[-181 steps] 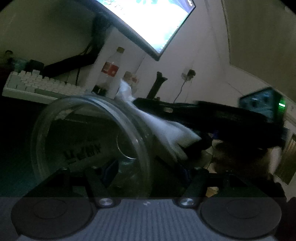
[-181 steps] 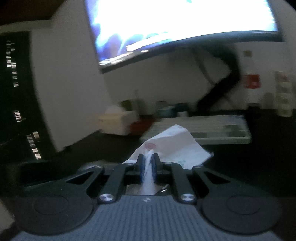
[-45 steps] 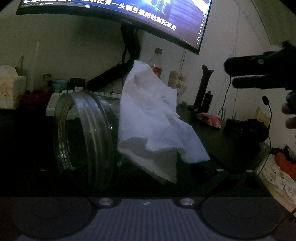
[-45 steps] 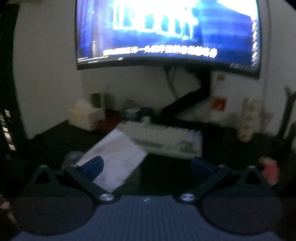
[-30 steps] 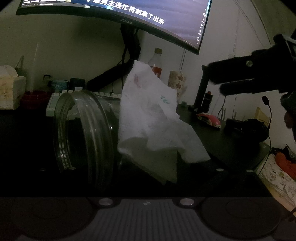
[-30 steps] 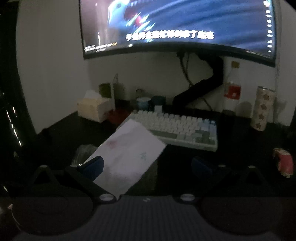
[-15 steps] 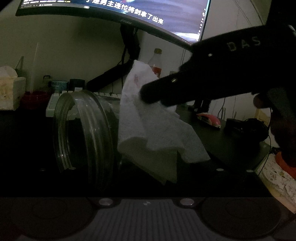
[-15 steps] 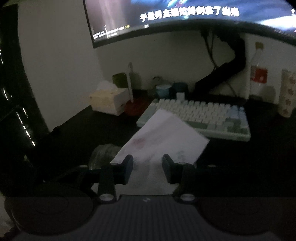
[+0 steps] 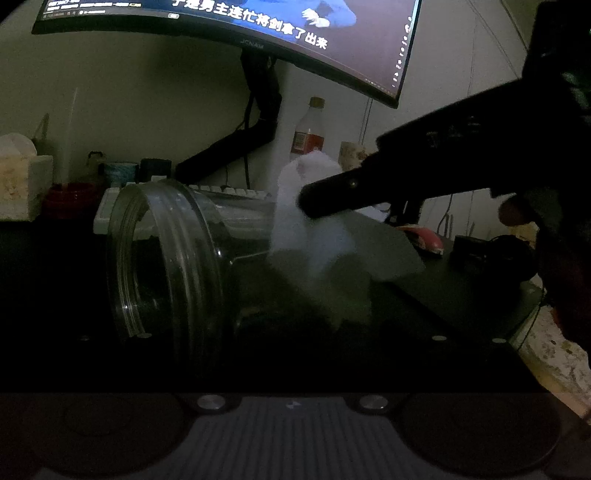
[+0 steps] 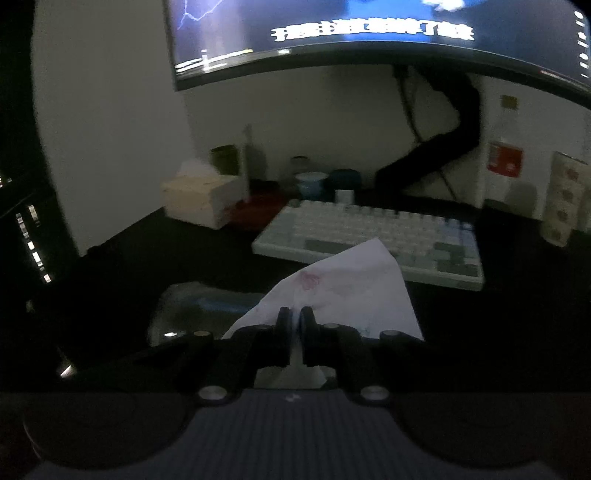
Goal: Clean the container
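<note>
A clear plastic jar (image 9: 173, 258) lies on its side in front of my left gripper, mouth to the left; the left fingers are lost in the dark, wide apart at its sides. A white tissue (image 9: 314, 229) with pink marks rests against the jar's right side. My right gripper (image 10: 295, 317) is shut on the tissue (image 10: 347, 288); it reaches in from the right in the left wrist view (image 9: 332, 195). The jar (image 10: 199, 310) shows dimly to its left.
A white keyboard (image 10: 373, 240) lies behind on the black desk (image 10: 147, 258). A curved monitor (image 9: 240, 18) on an arm stands at the back. A tissue box (image 10: 199, 199), cups, a soda bottle (image 9: 310, 129) and a patterned can (image 10: 565, 199) line the wall.
My right gripper came down from the right onto the tissue and closed its open jaws on it, crumpling the top. The jar has stayed in place.
</note>
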Demonstrator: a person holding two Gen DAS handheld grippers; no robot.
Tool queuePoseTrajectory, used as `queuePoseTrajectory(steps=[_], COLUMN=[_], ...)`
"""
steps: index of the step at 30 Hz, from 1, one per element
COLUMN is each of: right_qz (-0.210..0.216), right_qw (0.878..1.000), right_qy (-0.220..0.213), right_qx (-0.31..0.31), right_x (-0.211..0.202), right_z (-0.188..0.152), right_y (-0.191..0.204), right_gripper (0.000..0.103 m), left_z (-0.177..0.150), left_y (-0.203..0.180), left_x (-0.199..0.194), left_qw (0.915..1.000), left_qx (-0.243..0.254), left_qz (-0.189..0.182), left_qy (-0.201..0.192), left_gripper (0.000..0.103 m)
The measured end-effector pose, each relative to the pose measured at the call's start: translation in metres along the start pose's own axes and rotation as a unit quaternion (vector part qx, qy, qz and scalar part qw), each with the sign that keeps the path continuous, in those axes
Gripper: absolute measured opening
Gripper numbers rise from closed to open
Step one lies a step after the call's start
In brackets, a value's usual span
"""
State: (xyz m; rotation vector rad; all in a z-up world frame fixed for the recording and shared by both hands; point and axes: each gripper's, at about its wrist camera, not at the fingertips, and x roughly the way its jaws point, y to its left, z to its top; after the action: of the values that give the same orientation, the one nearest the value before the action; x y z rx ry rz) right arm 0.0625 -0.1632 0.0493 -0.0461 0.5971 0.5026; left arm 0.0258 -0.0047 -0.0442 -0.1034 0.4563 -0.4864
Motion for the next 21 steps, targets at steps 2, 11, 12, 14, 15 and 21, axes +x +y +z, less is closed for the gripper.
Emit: queuePoseTrajectory(steps=[2, 11, 12, 14, 15, 21], right_qz=[0.031, 0.059, 0.039, 0.009, 0.009, 0.005], right_qw=[0.999, 0.998, 0.999, 1.0, 1.0, 0.994], right_qy=[0.002, 0.005, 0.003, -0.005, -0.01, -0.069], right_qx=[0.003, 0.005, 0.013, 0.025, 0.027, 0.084], right_x=[-0.001, 0.003, 0.004, 0.005, 0.003, -0.029], right_z=[0.0, 0.004, 0.004, 0.003, 0.002, -0.001], right_y=[0.006, 0.006, -0.001, -0.012, -0.015, -0.054], right_gripper=[0.007, 0.006, 0.006, 0.008, 0.008, 0.008], left_z=[0.0, -0.001, -0.002, -0.003, -0.003, 0.003], left_y=[0.0, 0.001, 0.0, -0.001, -0.001, -0.005], left_x=[0.0, -0.002, -0.002, -0.003, -0.004, -0.019], left_qw=[1.0, 1.0, 1.0, 1.0, 1.0, 0.999], left_qx=[-0.001, 0.0, 0.001, 0.002, 0.0, -0.008], left_qz=[0.002, -0.003, -0.002, 0.0, -0.002, -0.007], left_qy=[-0.001, -0.002, -0.002, -0.004, -0.005, -0.044], left_gripper=[0.103, 0.103, 0.103, 0.103, 0.102, 0.025])
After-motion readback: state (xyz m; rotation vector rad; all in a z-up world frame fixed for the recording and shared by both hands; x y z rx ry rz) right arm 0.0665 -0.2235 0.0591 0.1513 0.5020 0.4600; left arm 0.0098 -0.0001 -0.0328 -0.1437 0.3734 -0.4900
